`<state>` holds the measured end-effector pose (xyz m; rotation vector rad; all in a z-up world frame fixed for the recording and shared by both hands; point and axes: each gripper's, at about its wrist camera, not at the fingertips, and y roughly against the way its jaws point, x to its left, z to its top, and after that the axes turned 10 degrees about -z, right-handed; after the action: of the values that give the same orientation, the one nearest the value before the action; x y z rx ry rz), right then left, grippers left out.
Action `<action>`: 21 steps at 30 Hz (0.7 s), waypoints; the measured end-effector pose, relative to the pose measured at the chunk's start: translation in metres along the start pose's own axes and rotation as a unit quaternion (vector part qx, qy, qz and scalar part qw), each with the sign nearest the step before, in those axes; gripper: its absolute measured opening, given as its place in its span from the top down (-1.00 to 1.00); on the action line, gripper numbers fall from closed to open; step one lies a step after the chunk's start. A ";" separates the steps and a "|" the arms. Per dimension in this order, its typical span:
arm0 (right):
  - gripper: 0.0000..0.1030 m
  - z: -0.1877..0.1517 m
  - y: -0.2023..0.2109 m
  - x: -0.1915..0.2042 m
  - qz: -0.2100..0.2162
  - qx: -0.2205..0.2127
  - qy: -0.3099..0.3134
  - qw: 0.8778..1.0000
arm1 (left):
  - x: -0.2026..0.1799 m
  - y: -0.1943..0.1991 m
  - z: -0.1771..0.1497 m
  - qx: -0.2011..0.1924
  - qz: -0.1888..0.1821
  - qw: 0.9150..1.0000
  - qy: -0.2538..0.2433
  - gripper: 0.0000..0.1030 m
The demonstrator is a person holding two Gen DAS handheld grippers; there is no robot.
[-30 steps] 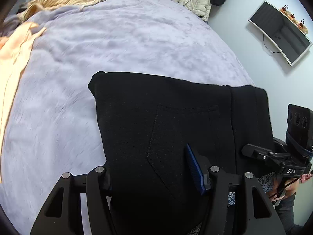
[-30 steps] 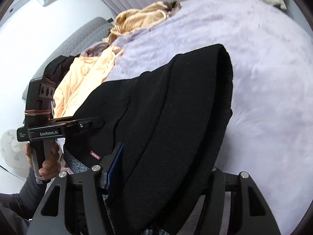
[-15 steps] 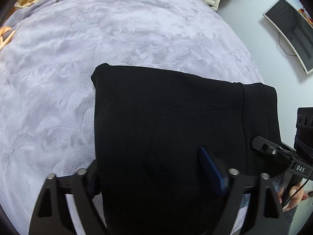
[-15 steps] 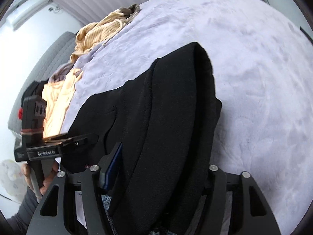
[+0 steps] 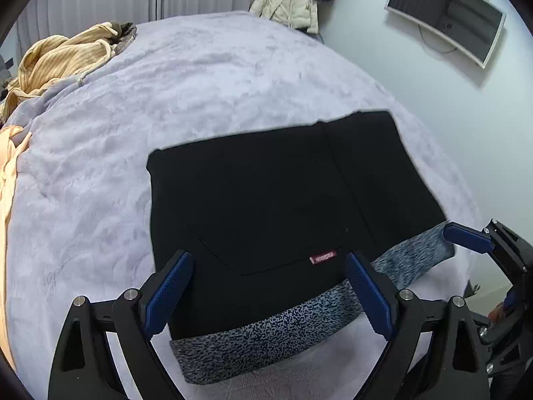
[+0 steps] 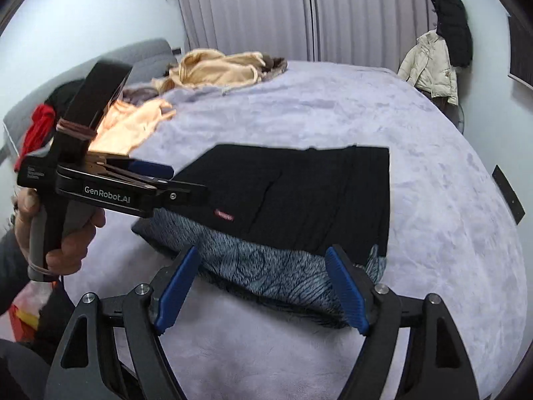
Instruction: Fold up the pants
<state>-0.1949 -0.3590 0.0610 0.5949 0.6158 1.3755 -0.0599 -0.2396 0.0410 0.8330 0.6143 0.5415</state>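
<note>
Hovering above near edge of folded black pants (image 5: 283,196), left gripper (image 5: 266,286) angled down, tongs wide apart, nothing clamped. Right gripper (image 6: 263,286) likewise tilted down, tongs opening, clear of cloth. Pants lie flat on lavender bed cover (image 5: 206,76). Right view alone shows left hand (image 6: 63,230) wrapped round handle; left view alone shows wall screen (image 5: 446,13).

The pants (image 5: 283,196) are black, with a small red label (image 5: 322,257) and a blue-grey speckled lining (image 5: 266,340) at the near edge. The bed (image 5: 200,83) is pale lilac. Each gripper (image 5: 266,293) is black with blue pads (image 6: 346,290). The far garment (image 5: 60,56) looks tan-striped.
</note>
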 end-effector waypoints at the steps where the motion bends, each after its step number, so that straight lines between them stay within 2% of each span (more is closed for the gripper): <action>1: -0.57 -0.007 -0.015 -0.005 -0.011 0.031 -0.005 0.999 | -0.001 -0.011 -0.004 0.012 0.012 1.000 0.000 -0.82; 2: -0.57 -0.013 -0.029 -0.013 -0.008 0.058 -0.019 0.998 | -0.003 -0.020 -0.009 0.021 0.017 1.000 -0.002 -0.82; 3: -0.57 -0.019 -0.041 -0.020 0.014 0.081 -0.035 0.996 | -0.004 -0.027 -0.007 0.021 0.021 1.000 -0.006 -0.90; 4: -0.57 -0.020 -0.043 -0.024 0.024 0.084 -0.040 0.995 | -0.007 -0.027 -0.007 0.019 0.026 0.999 -0.011 -0.90; 6: -0.58 -0.013 -0.030 -0.025 0.031 0.076 -0.028 0.996 | -0.009 -0.017 -0.005 0.016 0.025 0.999 -0.016 -0.90; 8: -0.58 0.005 -0.011 -0.031 0.024 0.045 -0.019 0.998 | -0.010 -0.002 0.010 -0.005 0.005 1.000 -0.019 -0.90; 9: -0.59 0.013 -0.006 -0.034 0.015 0.028 -0.017 0.999 | -0.010 0.003 0.020 -0.015 0.009 1.000 -0.020 -0.96; 11: -0.64 0.042 -0.002 -0.046 -0.004 0.001 -0.017 1.000 | -0.004 0.001 0.044 -0.026 0.040 0.999 -0.006 -1.00; 13: -0.65 0.068 -0.018 -0.054 -0.008 0.006 -0.021 1.000 | 0.008 -0.016 0.061 -0.007 0.063 0.998 0.023 -1.00; 16: -0.65 0.094 -0.059 -0.063 0.007 0.037 -0.035 0.999 | 0.034 -0.051 0.077 0.040 0.067 0.994 0.074 -1.00; 17: -0.65 0.099 -0.070 -0.064 0.009 0.047 -0.038 0.998 | 0.038 -0.057 0.079 0.041 0.076 0.993 0.083 -1.00; 19: -0.65 0.102 -0.096 -0.070 0.026 0.073 -0.048 0.996 | 0.041 -0.063 0.081 0.040 0.066 0.993 0.090 -1.00; 21: -0.82 0.098 -0.112 -0.077 0.050 0.084 -0.059 0.993 | 0.041 -0.070 0.083 0.049 0.066 0.992 0.096 -1.00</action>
<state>-0.0542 -0.4497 0.0553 0.8457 0.6161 1.3794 0.0390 -0.2941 0.0164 0.9257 0.7697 0.7214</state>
